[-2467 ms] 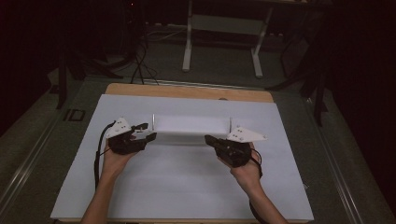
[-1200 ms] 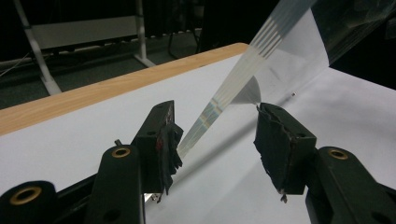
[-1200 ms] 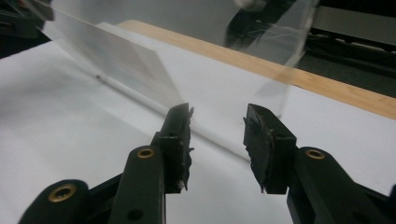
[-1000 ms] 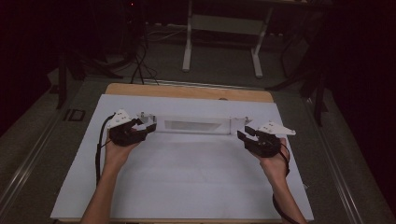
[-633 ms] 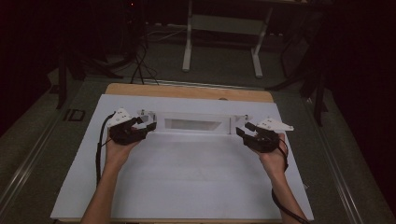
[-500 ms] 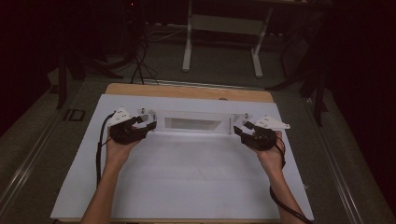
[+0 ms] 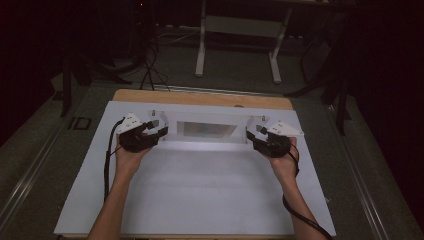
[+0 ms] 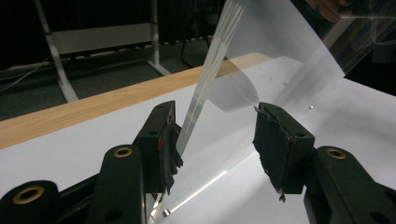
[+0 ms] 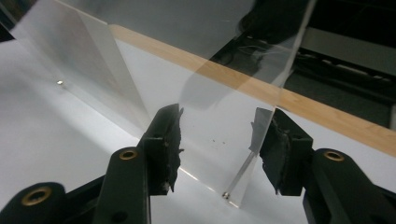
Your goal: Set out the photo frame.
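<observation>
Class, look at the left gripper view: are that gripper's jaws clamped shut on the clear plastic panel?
No: the left gripper has its jaws spread apart, with the clear panel's edge between them, near one pad and well clear of the other.

A clear, see-through panel (image 7: 205,129) stands on a white sheet (image 7: 200,190) over a tan wooden table (image 7: 200,98).

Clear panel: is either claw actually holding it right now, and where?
Neither. Both claws stand open around the end walls of the clear panel: left claw straddles one end, right claw the other, with a gap visible at the pads.
</observation>
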### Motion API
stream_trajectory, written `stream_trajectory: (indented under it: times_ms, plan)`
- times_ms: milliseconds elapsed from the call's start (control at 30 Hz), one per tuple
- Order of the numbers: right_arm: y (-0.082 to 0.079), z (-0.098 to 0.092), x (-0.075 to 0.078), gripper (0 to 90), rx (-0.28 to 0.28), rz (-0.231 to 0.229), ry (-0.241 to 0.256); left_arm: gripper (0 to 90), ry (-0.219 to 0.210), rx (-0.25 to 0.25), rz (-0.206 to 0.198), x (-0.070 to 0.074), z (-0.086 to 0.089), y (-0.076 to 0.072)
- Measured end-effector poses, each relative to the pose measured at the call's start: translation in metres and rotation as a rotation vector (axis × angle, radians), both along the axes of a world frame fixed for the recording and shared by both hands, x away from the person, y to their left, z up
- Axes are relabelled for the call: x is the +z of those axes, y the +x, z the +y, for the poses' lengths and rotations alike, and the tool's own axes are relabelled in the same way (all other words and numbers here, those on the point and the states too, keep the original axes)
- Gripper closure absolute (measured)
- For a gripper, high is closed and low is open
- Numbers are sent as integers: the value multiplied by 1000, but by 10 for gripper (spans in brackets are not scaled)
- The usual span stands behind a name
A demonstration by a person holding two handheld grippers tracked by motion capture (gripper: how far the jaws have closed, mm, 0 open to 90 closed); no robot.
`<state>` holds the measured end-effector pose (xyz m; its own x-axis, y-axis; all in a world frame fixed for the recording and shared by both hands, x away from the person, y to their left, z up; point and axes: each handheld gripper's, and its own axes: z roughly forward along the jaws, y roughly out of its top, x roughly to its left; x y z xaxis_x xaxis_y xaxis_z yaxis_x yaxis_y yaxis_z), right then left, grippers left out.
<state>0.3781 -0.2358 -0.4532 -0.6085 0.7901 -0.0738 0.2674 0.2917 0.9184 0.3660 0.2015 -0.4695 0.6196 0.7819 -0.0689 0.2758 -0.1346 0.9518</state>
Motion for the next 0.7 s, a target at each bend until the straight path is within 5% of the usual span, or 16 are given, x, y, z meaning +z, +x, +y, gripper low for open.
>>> stream_trajectory:
  times_ms: [233,467,700]
  plan:
    - [4,6,1,510,-34,-26,-41,495,11,45,-21,1,-5,4]
    - [11,8,3,510,-52,-27,-40,499,77,94,-44,4,-12,8]
    - [17,9,5,510,-53,-16,-43,497,87,125,-52,5,-16,10]
